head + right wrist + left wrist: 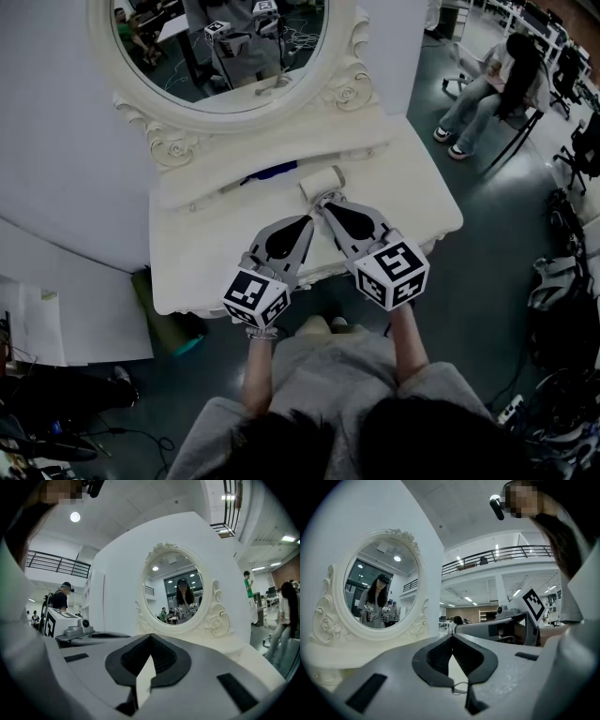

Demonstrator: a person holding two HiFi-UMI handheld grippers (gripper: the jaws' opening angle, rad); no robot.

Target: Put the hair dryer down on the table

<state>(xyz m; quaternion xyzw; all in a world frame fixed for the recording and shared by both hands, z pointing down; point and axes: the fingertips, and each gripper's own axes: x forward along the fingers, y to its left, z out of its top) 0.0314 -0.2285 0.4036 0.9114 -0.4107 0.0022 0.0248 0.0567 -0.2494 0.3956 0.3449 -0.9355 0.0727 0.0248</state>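
On the white dressing table (206, 253), a white cylindrical object (321, 182) lies beside a dark blue thing (272, 172) at the foot of the mirror shelf; I cannot tell which is the hair dryer. My left gripper (308, 221) hovers over the table's middle, shut, with nothing between its jaws. My right gripper (325, 201) is shut and empty too, its tips just in front of the white cylinder. In the left gripper view, the left gripper (451, 638) points past the mirror (375, 597). The right gripper (150, 638) faces the mirror (176, 597).
The oval mirror (225, 47) in its ornate white frame stands at the table's back. A green bin (171, 323) sits on the floor under the table's left side. A person sits on a chair (497, 89) at the far right. Cables and bags (562, 281) crowd the right floor.
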